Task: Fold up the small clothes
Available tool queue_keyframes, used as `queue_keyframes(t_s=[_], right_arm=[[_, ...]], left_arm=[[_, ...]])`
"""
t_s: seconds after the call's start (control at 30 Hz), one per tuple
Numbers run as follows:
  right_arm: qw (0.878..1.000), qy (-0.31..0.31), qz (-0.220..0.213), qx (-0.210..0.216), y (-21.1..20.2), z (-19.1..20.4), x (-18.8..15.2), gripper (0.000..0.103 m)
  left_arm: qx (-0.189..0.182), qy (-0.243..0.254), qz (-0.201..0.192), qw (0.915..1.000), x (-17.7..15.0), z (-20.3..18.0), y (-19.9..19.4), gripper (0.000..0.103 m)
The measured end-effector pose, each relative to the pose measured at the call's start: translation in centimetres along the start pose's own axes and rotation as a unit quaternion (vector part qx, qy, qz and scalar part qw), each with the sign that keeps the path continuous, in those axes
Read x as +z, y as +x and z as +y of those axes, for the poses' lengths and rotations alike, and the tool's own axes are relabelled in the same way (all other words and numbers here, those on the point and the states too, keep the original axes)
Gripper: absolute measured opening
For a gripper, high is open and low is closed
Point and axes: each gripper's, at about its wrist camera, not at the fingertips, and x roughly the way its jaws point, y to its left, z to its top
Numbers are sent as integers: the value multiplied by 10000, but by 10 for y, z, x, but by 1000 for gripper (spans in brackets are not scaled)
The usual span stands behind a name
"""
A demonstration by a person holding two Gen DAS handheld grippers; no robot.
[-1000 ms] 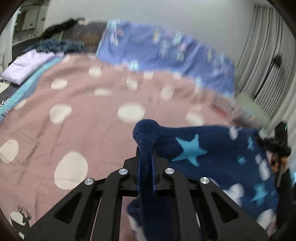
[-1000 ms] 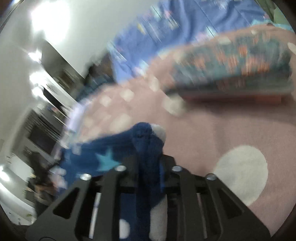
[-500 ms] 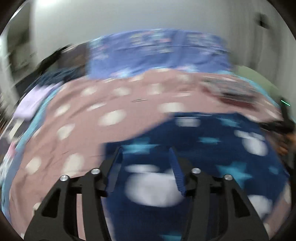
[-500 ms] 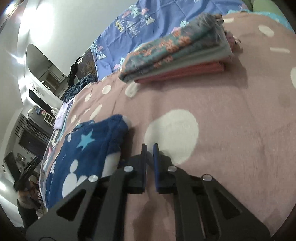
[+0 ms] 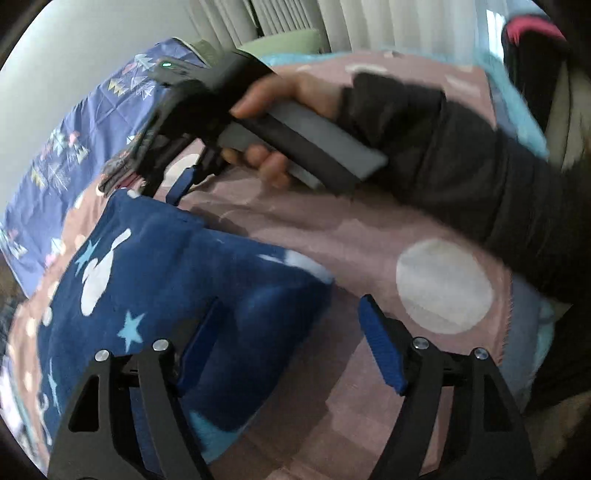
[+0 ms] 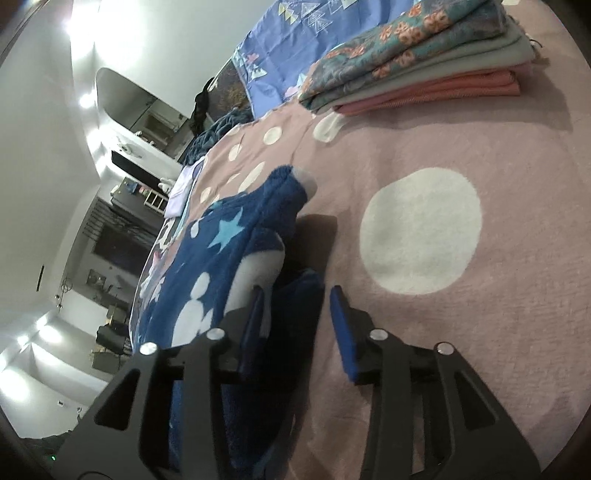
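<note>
A navy fleece garment (image 5: 166,280) with white shapes and light blue stars lies flat on the pink spotted blanket (image 5: 443,288). My left gripper (image 5: 291,343) is open, its jaws straddling the garment's near right corner. My right gripper (image 6: 295,314) is open over the garment (image 6: 221,236) at its right edge, with fabric between the jaws. In the left wrist view the right gripper (image 5: 170,184), held by a hand in a dark sleeve, sits at the garment's far corner.
A stack of folded clothes (image 6: 417,62) lies on the blanket (image 6: 421,229) at the far right. A purple patterned pillow (image 6: 295,33) is beyond it. A folded lilac item (image 6: 183,188) lies at the blanket's far left edge.
Both grippers let go of the garment, which now lies flat. The left gripper opened and swung right along the garment's edge. The right gripper opened from nearly shut half a second ago.
</note>
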Motion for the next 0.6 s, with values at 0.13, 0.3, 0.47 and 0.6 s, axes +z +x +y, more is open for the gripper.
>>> queue_keyframes(t_s=[0.13,0.3,0.47,0.6], right_arm=[[9991,-295,104,-296,12,14,-3,47],[9990,-215,-134,-378,17,22,-4,10],[9938,-151,-1080,228,-25,43,-3,7],[9955,83,-812,-490,0,16,2,6]], left_arm=[[281,33,112,9995,0,1,10,76],[592,99,113,9981,5,-1,12,73],[-58,-470,-72,9989,7,22,-1,21],[-249,-562,22,9981,5,24,11,21]])
